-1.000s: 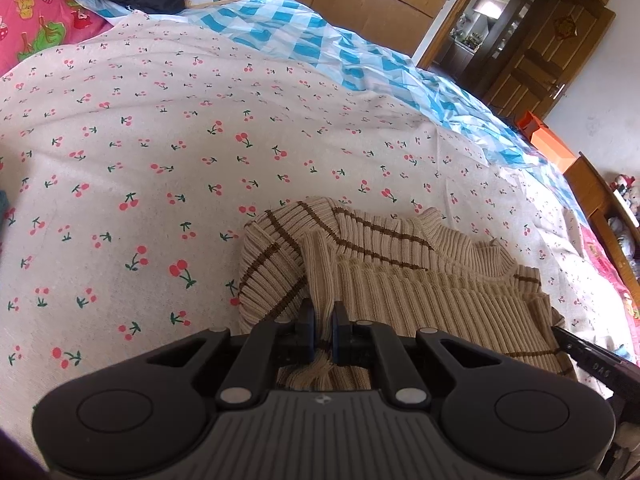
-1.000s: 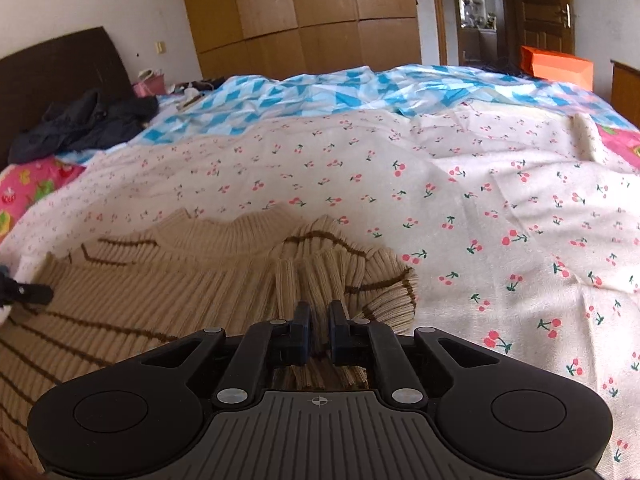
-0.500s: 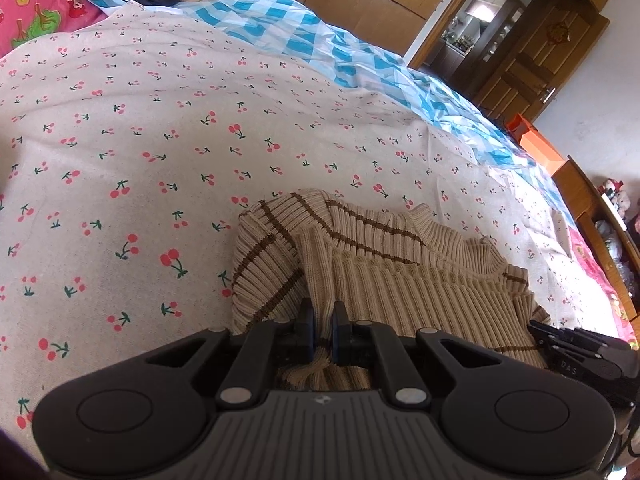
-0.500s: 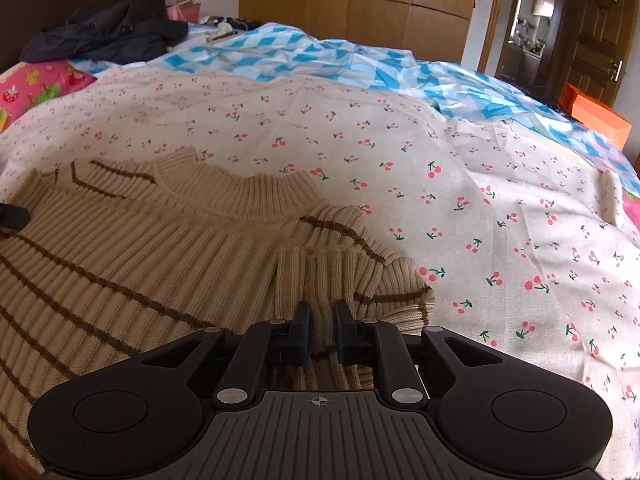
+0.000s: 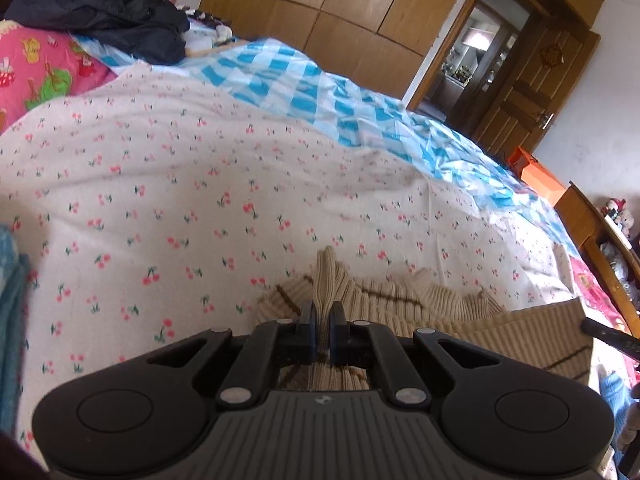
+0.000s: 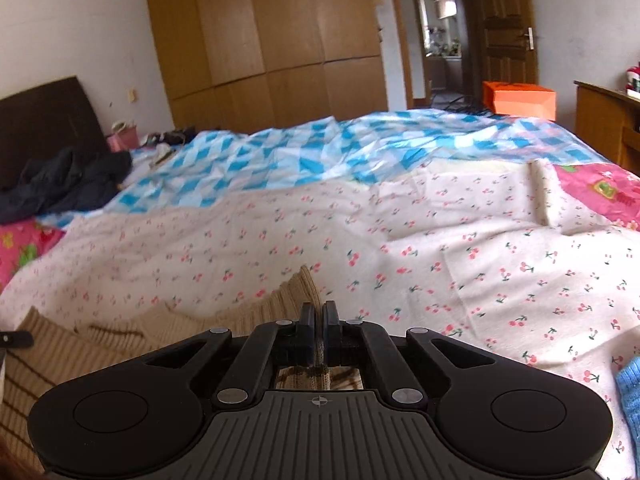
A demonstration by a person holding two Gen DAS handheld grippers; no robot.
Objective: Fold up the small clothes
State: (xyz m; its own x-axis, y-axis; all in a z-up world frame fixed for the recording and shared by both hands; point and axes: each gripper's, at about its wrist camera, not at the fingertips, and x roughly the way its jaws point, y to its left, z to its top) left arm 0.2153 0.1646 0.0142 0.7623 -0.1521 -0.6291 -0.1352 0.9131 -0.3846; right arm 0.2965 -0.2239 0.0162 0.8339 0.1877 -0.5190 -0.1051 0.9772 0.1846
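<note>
Both of my tongs are clamped on the sweater (image 5: 404, 300) — the left tongs (image 5: 323, 322) pinch a bunched ridge of its ribbed knit, the right tongs (image 6: 319, 320) nip its other side, jaws nearly touching with a thin fold between them. It hangs lifted at my end, the far part with the collar trailing on the cherry-print bedsheet (image 5: 200, 200). I judge the fold only begun: the hem edge is raised and has yet to be carried over the body and smoothed. Whether the sleeves are already tucked in I can't quite make out, since my tongs hide most of the cloth.
</note>
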